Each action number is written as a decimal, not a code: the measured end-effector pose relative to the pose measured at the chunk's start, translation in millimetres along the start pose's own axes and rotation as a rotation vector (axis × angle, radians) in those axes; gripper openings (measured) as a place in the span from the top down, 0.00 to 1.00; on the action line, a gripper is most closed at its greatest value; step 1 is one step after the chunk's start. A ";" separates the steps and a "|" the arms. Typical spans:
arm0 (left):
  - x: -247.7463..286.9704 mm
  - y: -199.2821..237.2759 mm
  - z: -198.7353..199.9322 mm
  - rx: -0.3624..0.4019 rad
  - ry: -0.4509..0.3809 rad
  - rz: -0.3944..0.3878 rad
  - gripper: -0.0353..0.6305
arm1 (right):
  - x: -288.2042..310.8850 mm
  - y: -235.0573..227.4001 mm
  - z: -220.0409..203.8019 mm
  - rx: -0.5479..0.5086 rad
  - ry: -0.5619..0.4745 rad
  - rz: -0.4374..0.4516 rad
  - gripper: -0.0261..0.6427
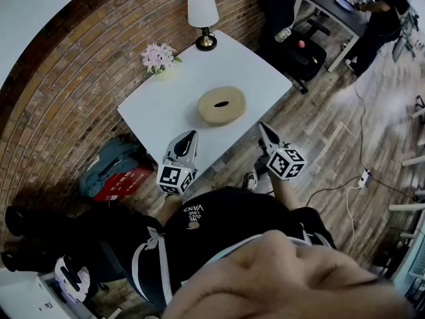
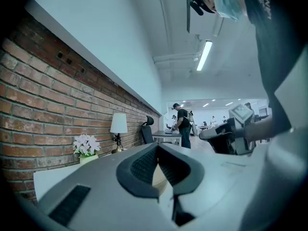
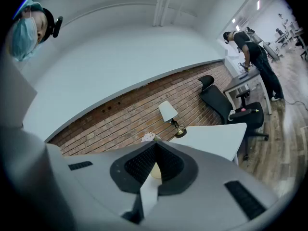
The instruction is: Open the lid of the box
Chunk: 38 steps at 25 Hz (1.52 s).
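1. White table (image 1: pixel 166 105): it is carrying a lamp (image 1: pixel 203 15) at its far corner and potted flowers (image 1: pixel 158 57) near its left corner.
2. Round tan box (image 1: pixel 222 105): it is sitting about mid-table, a little toward the near right edge. It is lying low and flat with its top facing up. Being round, it is showing no long axis of its own.
3. Lid (image 1: pixel 232 96): it is resting closed on the box. I judge nothing of the opening done, with the reach, grip and lift all left.
4. Left gripper (image 1: pixel 191 135) and right gripper (image 1: pixel 263 129): I am holding both off the near edge with the jaws pressed together on nothing, pointing toward the box.
5. Lid slot (image 1: pixel 222 104): it is running roughly left to right across my view.
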<state>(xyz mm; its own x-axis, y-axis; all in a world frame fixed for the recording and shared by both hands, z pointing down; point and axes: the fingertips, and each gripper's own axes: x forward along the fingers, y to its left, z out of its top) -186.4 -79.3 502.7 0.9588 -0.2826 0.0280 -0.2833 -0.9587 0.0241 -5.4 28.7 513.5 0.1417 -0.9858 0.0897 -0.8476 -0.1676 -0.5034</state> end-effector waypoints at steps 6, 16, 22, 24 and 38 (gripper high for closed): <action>10.1 -1.5 -1.2 -0.003 -0.001 0.016 0.93 | 7.0 -6.9 3.6 0.006 0.008 0.021 0.96; 29.1 -4.2 -4.1 -0.022 -0.005 0.082 0.93 | 24.3 -20.1 12.9 0.045 0.031 0.124 0.96; 41.8 -3.1 -10.5 -0.020 0.016 0.130 0.93 | 38.0 -30.6 16.2 0.007 0.068 0.169 0.96; 48.0 -5.7 -13.5 -0.020 0.017 0.148 0.93 | 39.5 -35.6 16.5 -0.023 0.087 0.187 0.96; 95.5 -28.7 -30.9 -0.032 0.037 0.252 0.93 | 45.6 -82.9 23.4 -0.096 0.217 0.278 0.96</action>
<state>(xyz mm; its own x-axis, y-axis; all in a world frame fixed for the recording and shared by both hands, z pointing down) -87.4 -77.8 535.5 0.8566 -0.5106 0.0738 -0.5143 -0.8565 0.0435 83.3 -2.4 539.2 -0.2036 -0.9680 0.1466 -0.8843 0.1176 -0.4518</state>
